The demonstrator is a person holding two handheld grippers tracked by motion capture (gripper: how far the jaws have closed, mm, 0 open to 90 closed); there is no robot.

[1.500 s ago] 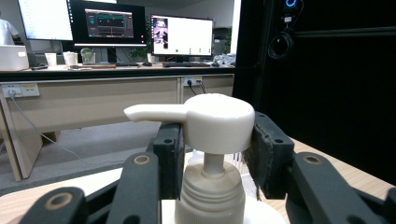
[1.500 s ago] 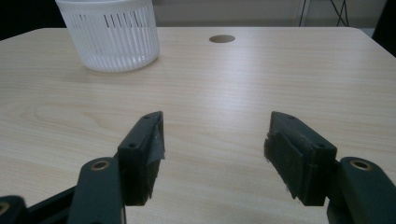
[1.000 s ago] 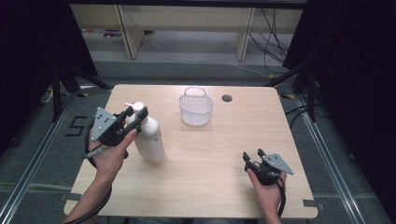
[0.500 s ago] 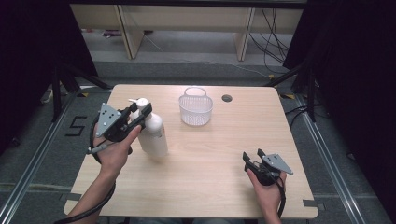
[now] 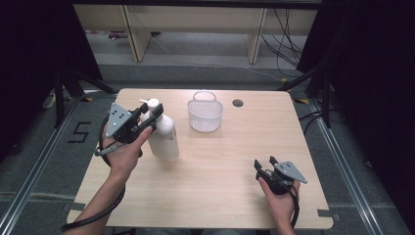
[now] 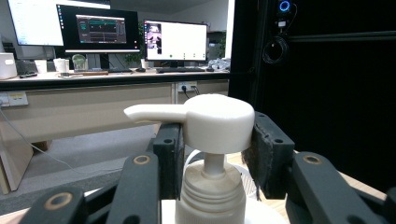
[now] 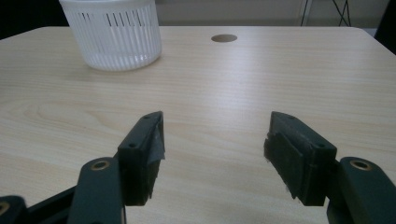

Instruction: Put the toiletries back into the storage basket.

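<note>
Your left claw [image 5: 155, 113] is clamped on the pump head [image 6: 212, 122] of the white pump bottle [image 5: 164, 134], one jaw pressed against each side of the head, with the nozzle jutting out past the jaw on the left in the left gripper view. In that view the threaded neck and collar of the bottle sit directly below the head, between the two jaws. From the high view the bottle is on the left half of the table [image 5: 220, 196], roughly upright with a slight lean; whether its base rests on the wood or hangs just above it is hard to tell from this angle. Your left hand [image 5: 122, 152] wraps the gripper body just beside the bottle, and the cable loops down along your forearm. The white slotted basket [image 5: 205, 113] stands near the far edge of the table, to the right of the bottle and apart from it, its handle raised. A round cable hole [image 5: 238, 103] lies in the table just beyond the basket on the right. Your right claw [image 5: 265, 164] sits low over the near right part of the table, jaws spread wide with bare wood between them, well apart from both bottle and basket.
</note>
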